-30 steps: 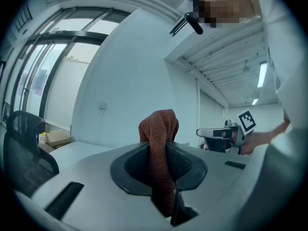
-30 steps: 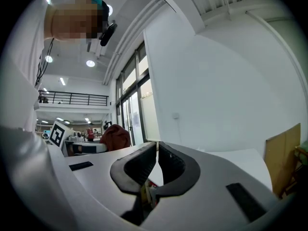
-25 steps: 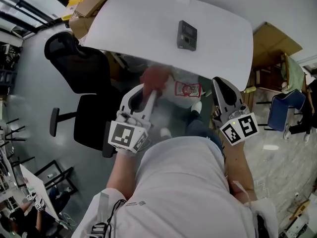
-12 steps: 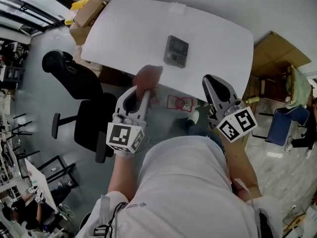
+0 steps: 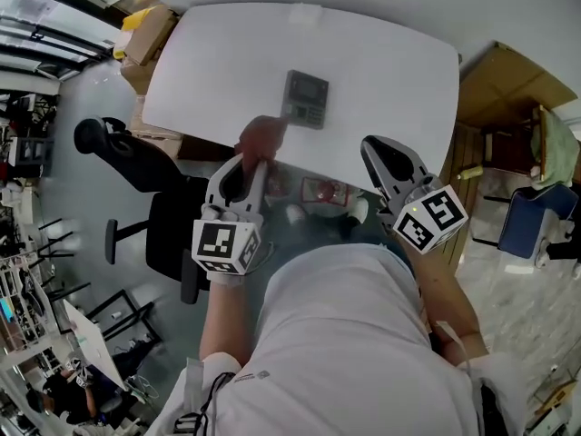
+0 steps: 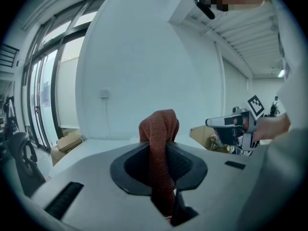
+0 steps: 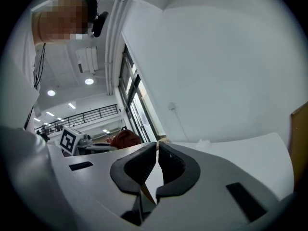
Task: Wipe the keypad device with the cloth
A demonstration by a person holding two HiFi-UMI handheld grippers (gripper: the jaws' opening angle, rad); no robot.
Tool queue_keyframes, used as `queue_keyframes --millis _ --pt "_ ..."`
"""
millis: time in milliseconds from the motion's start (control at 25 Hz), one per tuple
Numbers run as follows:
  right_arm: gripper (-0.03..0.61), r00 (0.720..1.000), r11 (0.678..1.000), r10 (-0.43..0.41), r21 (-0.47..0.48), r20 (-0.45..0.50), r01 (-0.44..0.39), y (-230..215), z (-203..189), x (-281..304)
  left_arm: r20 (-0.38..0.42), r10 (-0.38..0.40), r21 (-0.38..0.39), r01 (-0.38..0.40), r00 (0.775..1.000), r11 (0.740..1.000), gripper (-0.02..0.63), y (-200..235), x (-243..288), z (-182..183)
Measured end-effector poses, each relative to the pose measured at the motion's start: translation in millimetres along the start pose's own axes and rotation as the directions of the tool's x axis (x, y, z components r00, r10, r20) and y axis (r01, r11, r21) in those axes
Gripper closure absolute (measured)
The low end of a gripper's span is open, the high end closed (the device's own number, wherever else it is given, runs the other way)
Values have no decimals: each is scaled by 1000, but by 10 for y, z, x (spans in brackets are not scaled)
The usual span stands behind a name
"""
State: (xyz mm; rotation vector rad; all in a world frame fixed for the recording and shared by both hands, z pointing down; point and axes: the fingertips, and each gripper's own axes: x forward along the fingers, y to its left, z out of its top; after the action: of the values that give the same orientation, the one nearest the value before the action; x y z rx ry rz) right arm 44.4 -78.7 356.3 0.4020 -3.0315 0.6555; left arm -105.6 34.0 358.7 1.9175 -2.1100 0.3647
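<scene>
Grey and dark, the keypad device point(image 5: 306, 99) lies flat near the middle of the white table point(image 5: 399, 71), a little toward the near edge. Just beside its near left corner is the rust-red cloth point(image 5: 263, 139), bunched up over the table edge; I cannot tell whether it touches the device. The left gripper point(image 5: 252, 163) has its 2 jaws clamped on that cloth, which runs up between the black pads and folds over above their tips. The right gripper point(image 5: 376, 147) is held over the table's near edge, to the right of the device and well apart from it. Its 2 jaws are pressed together with only a thin slit left, and nothing is between them.

Beyond the table's far left corner stand brown cardboard boxes point(image 5: 150, 27); what they hold cannot be seen. Below the near edge, on the floor, sits a clear wrapper or bag with red print point(image 5: 330, 190), its contents too blurred to make out. A black office chair point(image 5: 168, 230) stands left of the person, and a blue chair point(image 5: 525, 218) far to the right.
</scene>
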Motion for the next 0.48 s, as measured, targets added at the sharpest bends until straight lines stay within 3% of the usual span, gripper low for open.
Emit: queue_keyframes --millis 280,480 --pt "549 998 999 -41 -24 -55 40 -18 -106 89 -35 -92 63 94 995 994 545 144 543 64" --pt "549 986 991 -106 -95 -127 94 -39 -292 270 -98 -188 94 197 977 976 545 339 971 -50"
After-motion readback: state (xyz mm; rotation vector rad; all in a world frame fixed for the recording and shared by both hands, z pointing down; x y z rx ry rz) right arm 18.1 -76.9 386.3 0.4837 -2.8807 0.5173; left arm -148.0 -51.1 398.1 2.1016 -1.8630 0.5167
